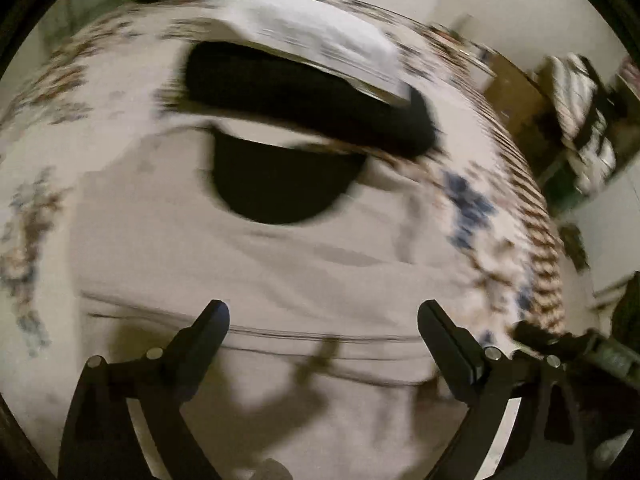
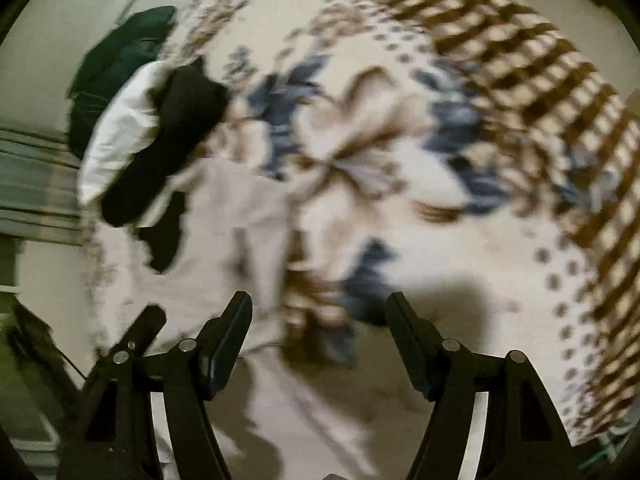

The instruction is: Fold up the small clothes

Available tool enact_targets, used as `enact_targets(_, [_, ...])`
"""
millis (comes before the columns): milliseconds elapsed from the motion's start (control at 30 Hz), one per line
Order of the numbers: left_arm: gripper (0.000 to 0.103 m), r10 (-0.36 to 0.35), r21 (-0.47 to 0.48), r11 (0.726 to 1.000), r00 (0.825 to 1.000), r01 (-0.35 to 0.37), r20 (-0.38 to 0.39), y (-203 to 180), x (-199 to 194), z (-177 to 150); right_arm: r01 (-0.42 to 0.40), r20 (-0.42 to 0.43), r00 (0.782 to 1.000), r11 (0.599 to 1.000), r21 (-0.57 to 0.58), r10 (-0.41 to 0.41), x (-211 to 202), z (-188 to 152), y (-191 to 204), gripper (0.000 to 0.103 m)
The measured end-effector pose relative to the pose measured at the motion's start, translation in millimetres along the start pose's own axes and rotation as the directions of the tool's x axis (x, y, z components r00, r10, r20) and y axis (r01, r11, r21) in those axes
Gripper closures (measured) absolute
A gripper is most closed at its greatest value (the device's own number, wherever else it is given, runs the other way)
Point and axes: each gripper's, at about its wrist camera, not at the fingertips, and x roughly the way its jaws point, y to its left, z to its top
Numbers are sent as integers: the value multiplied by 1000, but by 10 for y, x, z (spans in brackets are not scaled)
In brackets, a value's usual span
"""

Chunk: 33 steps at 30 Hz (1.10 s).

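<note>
Both grippers, left [image 1: 324, 320] and right [image 2: 320, 312], hung wide open and empty; each should probably pinch a shirt [image 1: 260, 264] hem corner.

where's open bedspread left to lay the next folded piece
Free: the patterned bedspread right of the pale garment, out toward its checkered border. Crowded: far side, where the black clothes and white folded piece pile up.
</note>
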Motion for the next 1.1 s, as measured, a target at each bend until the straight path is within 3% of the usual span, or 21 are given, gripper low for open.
enact_targets(100, [6,97,-51,994,995,-97,2,419,-29,8,-49,-25,998,999,-16,49,198,35,289,31])
enact_targets(200, [6,195,-110,974,980,-197,-37,851,59,5,-22,-53,998,998,-59,18,432,-30,548,31])
enact_targets(300, [6,237,-140,960,970,-243,-58,1085,147,-14,24,-103,994,996,-83,-32,767,-26,654,32])
enact_targets(333, [6,246,-144,957,967,-253,-63,1140,173,-17,40,-106,993,995,-94,-50,819,-34,663,45])
enact_targets(367, [6,250,-145,955,966,-258,-69,1186,187,-29,95,-99,989,988,-123,-107,862,-47,706,78])
enact_targets(400, [6,251,-144,955,965,-260,-72,1205,209,-23,126,-80,987,981,-147,-139,870,-60,741,92])
enact_targets(500, [6,260,-133,954,962,-270,-84,1244,262,-39,172,-8,984,974,-149,-176,744,-76,758,96])
enact_targets(567, [6,252,-140,954,963,-264,-96,1307,273,-94,201,7,979,970,-136,-202,706,-50,696,96])
enact_targets(700, [6,236,-135,959,965,-250,-112,1455,203,-186,142,-113,981,983,-119,-155,791,-61,624,91])
enact_targets(733, [6,234,-130,960,965,-249,-116,1494,153,-234,119,-128,983,985,-123,-134,761,-64,619,77])
enact_targets(767, [6,228,-127,962,966,-243,-120,1540,98,-288,88,-137,985,988,-124,-105,717,-80,620,55])
enact_targets(833, [6,222,-120,964,965,-239,-140,1641,-23,-458,44,-130,990,991,-129,-60,581,-179,604,40])
enact_targets(967, [6,184,-133,967,956,-218,-230,1887,-147,-953,36,-211,976,995,-98,-56,425,-591,387,40])
enact_targets(1100, [7,121,-155,972,943,-175,-309,2030,-167,-1444,51,-355,931,993,-107,-87,470,-1324,65,40])
